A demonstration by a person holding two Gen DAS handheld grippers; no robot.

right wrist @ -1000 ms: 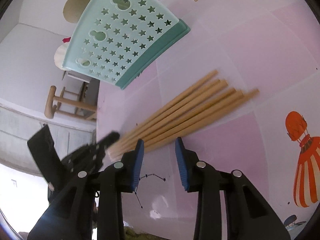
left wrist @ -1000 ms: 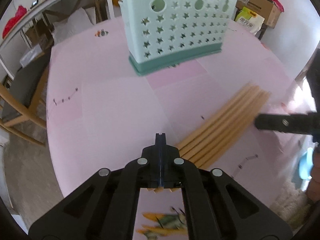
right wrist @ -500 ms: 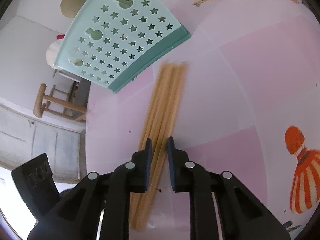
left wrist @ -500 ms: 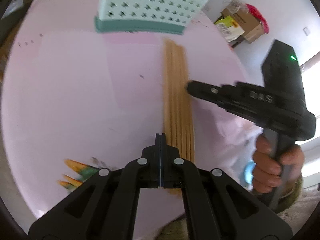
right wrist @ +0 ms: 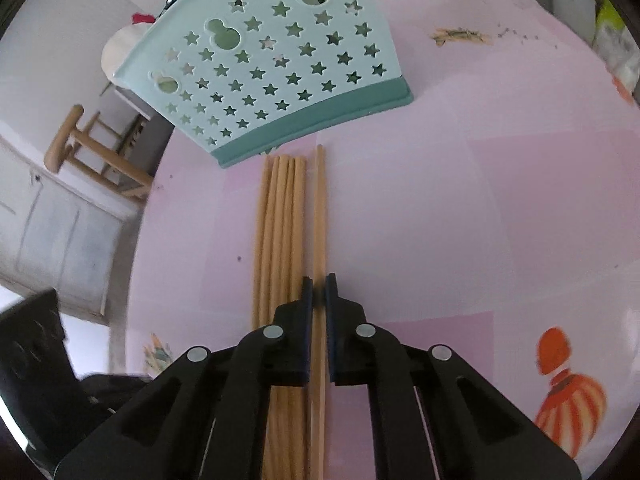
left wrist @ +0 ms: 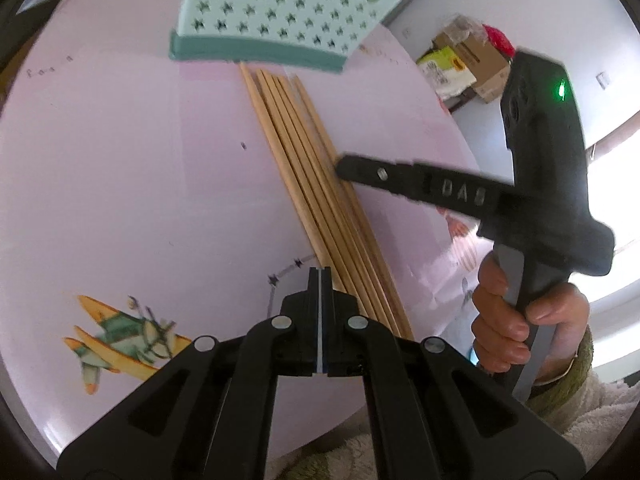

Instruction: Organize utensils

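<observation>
- Wooden chopsticks [right wrist: 280, 240] lay in a bundle on a pink tablecloth [right wrist: 460, 220], their far tips just short of the dark green base of a mint-green utensil basket [right wrist: 280, 72] pierced with star-shaped holes.
- One chopstick [right wrist: 319, 216] lay slightly apart along the right edge of the bundle in the right wrist view and ran back between the fingers of the right gripper [right wrist: 319, 292]; the jaws were closed to a narrow slot around it, pads against its sides.
- The left gripper [left wrist: 320, 280] was fully closed with nothing between its fingers, its tip over the cloth just left of the near end of the bundle.
- Seen from the left wrist camera, the right gripper [left wrist: 344, 166] reached in from the right, its dark fingers meeting the far edge of the chopsticks [left wrist: 320, 184] about midway along, while a hand [left wrist: 516, 312] in an olive-green sleeve gripped its handle.
- A green light glowed on that gripper's body.
- Printed on the cloth were a yellow and green aeroplane [left wrist: 120, 340] near the left gripper and an orange striped balloon [right wrist: 568, 392] to the right of the right gripper.
- Wooden chair [right wrist: 88, 152] and pale cabinet doors stood beyond the table's edge; cardboard boxes [left wrist: 468, 60] sat against a wall.
</observation>
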